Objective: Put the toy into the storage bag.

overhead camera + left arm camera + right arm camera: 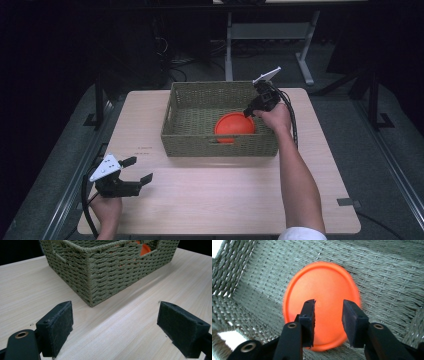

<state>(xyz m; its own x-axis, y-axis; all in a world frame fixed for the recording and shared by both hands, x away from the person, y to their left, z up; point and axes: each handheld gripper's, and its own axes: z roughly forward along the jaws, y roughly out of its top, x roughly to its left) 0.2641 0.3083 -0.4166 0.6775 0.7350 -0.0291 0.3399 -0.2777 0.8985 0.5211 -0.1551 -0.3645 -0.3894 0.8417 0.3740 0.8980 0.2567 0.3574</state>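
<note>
The right gripper (327, 315) hangs inside the woven basket (172, 107) with its jaws parted and nothing between them, directly above the orange plate (322, 300), which lies on the basket floor just beneath its tips. By the look of it the plate is already placed and released; only lifting clear remains. The basket's right wall stands close beside the gripper, so straight up is the free way out. The left gripper (115, 325) rests wide open over bare table (225, 200), well short of the basket.
</note>
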